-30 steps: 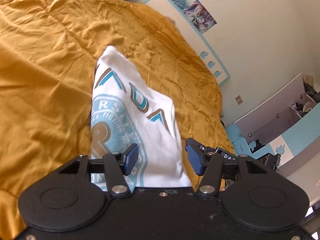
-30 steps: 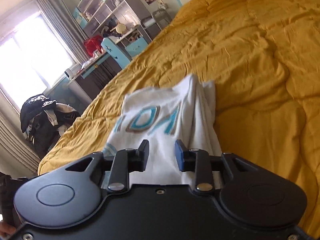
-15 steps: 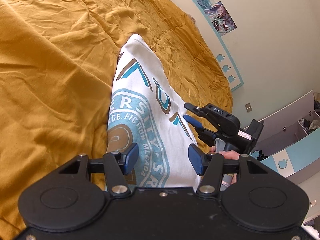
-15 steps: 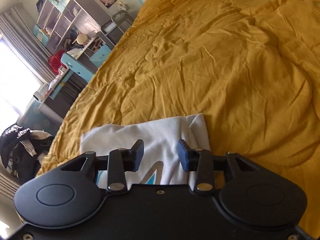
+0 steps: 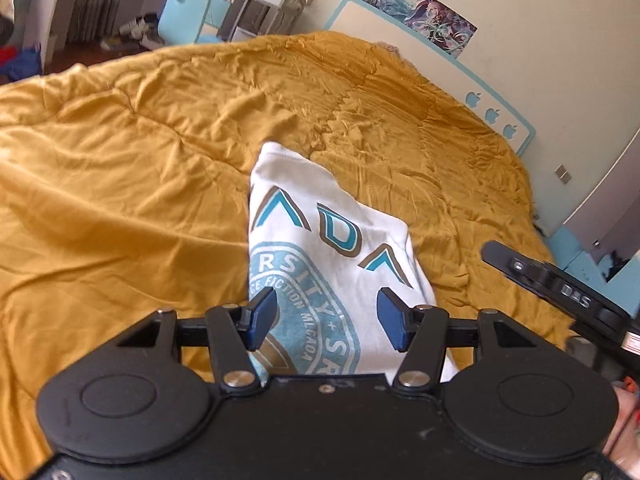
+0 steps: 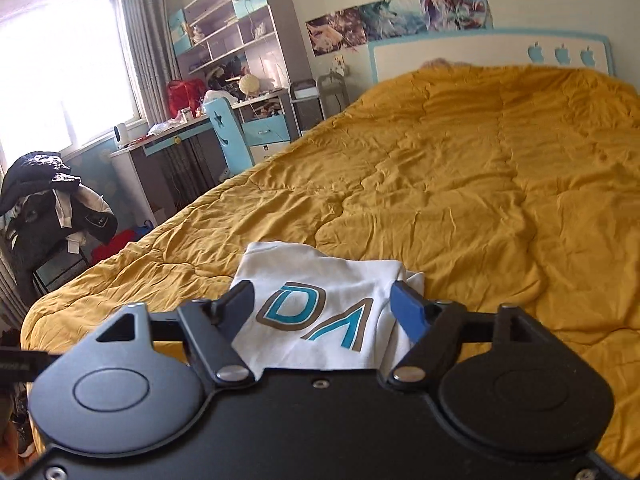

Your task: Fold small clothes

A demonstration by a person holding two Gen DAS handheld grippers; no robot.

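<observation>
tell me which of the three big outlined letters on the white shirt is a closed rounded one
The middle one, the D on the white shirt. The letters on either side of it are open, pointed chevron shapes.

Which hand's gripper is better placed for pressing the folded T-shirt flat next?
Left, probably. The left gripper hangs open over the T-shirt's printed middle; the right gripper, jaws opening with nothing gripped, sits nearer one end.

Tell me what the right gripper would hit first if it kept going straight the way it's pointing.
Most likely the folded white T-shirt, lying just ahead between the right gripper's opening jaws, which pinch nothing. Beyond it lies only the mustard bedspread. Depth is uncertain.
</observation>
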